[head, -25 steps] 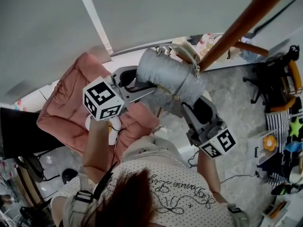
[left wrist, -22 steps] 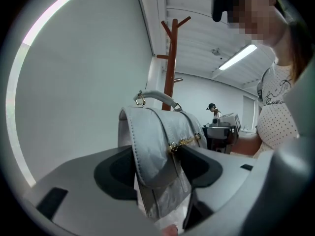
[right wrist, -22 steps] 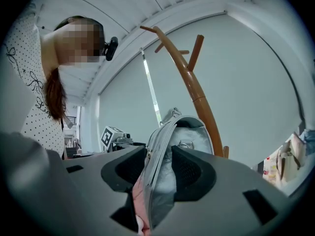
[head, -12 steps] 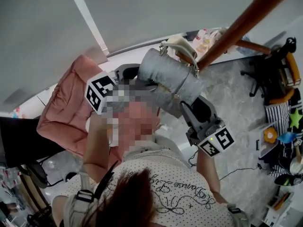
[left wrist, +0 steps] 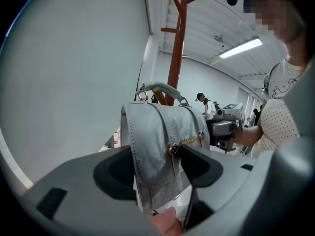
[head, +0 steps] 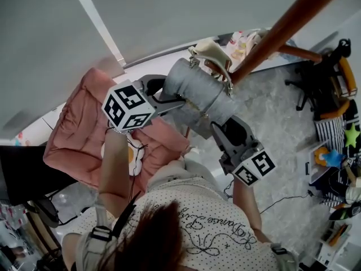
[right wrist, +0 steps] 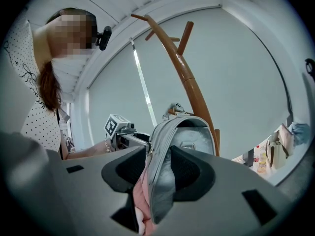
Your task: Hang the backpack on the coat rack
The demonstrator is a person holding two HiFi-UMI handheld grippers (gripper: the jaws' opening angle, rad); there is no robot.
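Grey quilted soft backpack [head: 197, 92] | aloft beside brown wooden coat rack [head: 282, 30] | left gripper [head: 167, 96] and right gripper [head: 219, 130] each pinch its sides | likely light, floppy; hang by top handle [left wrist: 160, 87]

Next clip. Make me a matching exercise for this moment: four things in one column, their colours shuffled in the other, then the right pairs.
Things:
1. backpack
2. coat rack
3. cushion
4. person's top

Colours:
A. pink
B. white with small dots
C. brown
D. grey

Pairs: 1-D, 2-C, 3-A, 4-B
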